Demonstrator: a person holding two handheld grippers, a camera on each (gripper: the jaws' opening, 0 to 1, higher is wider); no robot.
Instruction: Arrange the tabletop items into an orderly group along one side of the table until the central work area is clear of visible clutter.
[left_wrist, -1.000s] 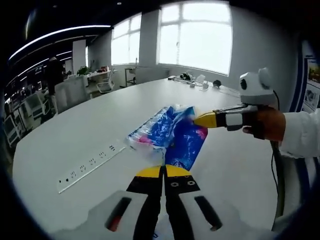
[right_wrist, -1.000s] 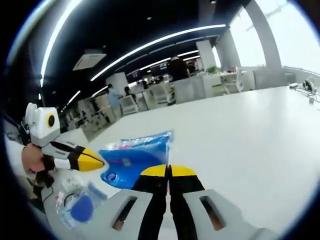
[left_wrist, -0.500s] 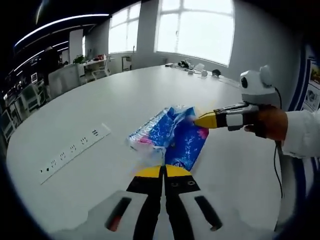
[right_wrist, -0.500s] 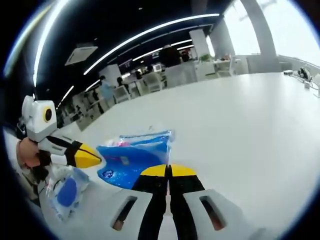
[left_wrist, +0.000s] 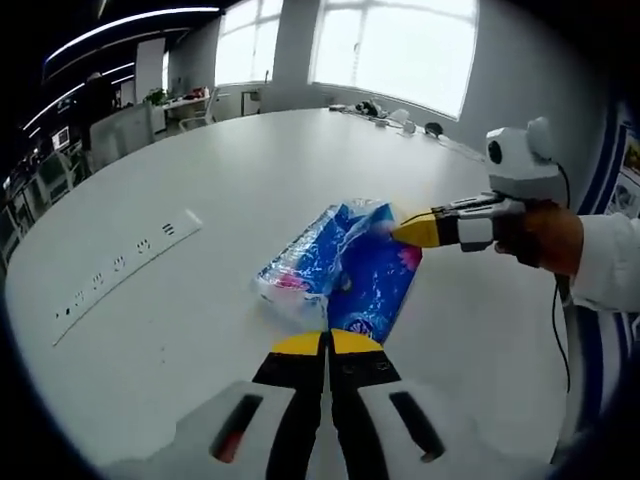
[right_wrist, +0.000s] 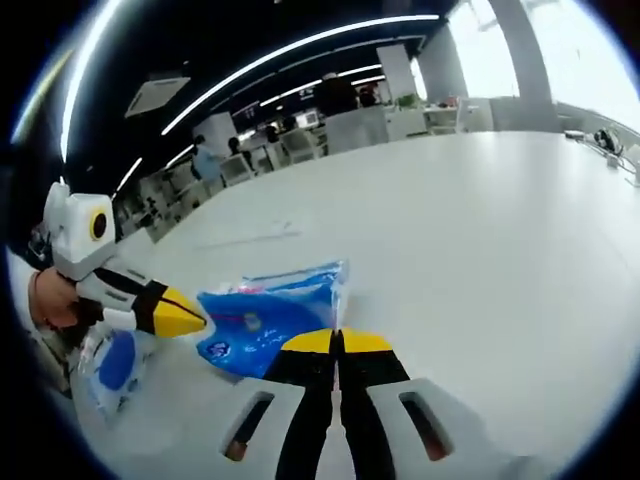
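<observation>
Bright windows and a dim open office with desks and chairs surround the large round white counter (left_wrist: 200, 300) you are working at.

Near its edge on your side lies a blue and pink plastic multipack of tissue packets (left_wrist: 340, 265), flat on the surface; through the clear wrap you can see the small packets stacked side by side, blue-printed with pink ends. In the right gripper view the same pack (right_wrist: 265, 315) lies just ahead of your jaws.

Your left gripper (left_wrist: 326, 343) sits low at the near end of the pack, its yellow-tipped jaws pressed together with nothing between them. Your right gripper (left_wrist: 405, 232) comes in from the right with its yellow tip at the pack's far corner, jaws likewise closed; it seems to touch the wrap, though the contact is hard to judge. In its own view the right gripper (right_wrist: 338, 343) shows jaws fully together, and the left gripper (right_wrist: 190, 318) points at the pack's other end.

A long white power strip (left_wrist: 120, 270) lies well apart to the left. Beside your left hand, a clear plastic bag holding something round and blue (right_wrist: 112, 365) rests at the counter's edge.
</observation>
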